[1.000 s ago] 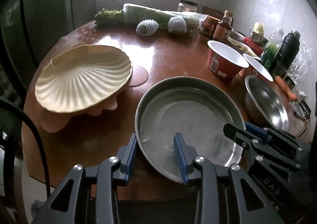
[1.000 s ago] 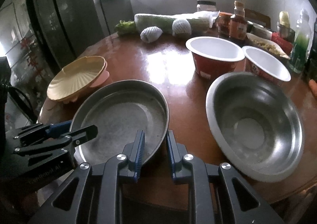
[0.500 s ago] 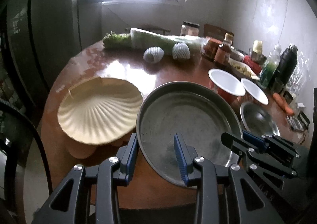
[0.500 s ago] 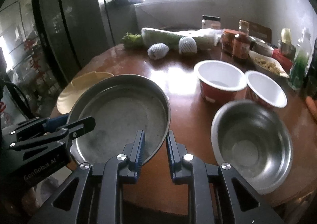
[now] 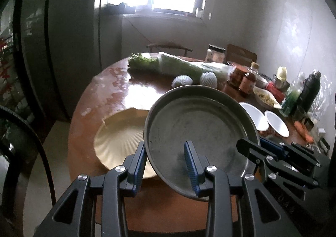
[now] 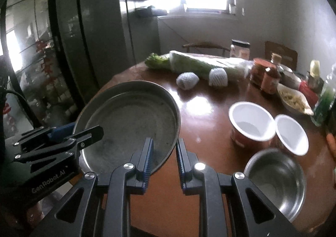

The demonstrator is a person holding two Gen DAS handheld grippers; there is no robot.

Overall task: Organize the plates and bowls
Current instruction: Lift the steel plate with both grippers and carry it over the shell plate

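A round metal pan (image 5: 199,132) is held up above the brown table (image 5: 88,111) by both grippers. The left gripper (image 5: 166,165) is clamped on the pan's near left rim, one blue-padded finger outside the wall and one inside on the pan floor. The right gripper (image 6: 163,159) is clamped on the near right rim in the same way, with the rim seen between its two fingers. The pan is tilted slightly and partly covers a cream shell-shaped plate (image 5: 119,138), which lies on the table below and to the left. To the right on the table, a steel bowl (image 6: 277,180) is set near the edge, and two white cups (image 6: 251,121) stand side by side just behind it. Wrapped greens (image 6: 195,65) lie at the far side.
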